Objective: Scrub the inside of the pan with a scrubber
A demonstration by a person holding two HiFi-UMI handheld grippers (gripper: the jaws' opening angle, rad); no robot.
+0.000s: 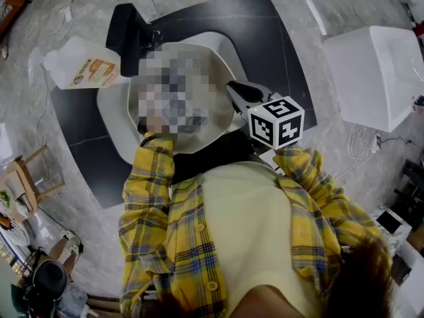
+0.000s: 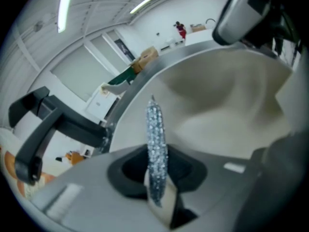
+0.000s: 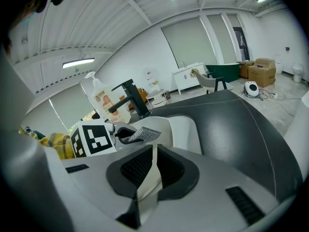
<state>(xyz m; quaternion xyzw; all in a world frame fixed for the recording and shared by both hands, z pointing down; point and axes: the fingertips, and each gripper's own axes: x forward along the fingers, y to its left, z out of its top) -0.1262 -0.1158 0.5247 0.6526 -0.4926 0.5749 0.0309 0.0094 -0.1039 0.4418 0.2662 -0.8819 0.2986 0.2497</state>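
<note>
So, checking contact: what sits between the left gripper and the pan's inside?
Only the sparkly scrubber, clamped edge-on in the left gripper, pointing into the cream pan. The left gripper view shows it; contact can't be told.

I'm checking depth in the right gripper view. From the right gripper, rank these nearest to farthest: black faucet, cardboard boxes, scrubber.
1. The scrubber, just ahead and slightly left, held in the left gripper.
2. The black faucet, beyond the scrubber, also left of centre.
3. The cardboard boxes, far right, across the room.
</note>
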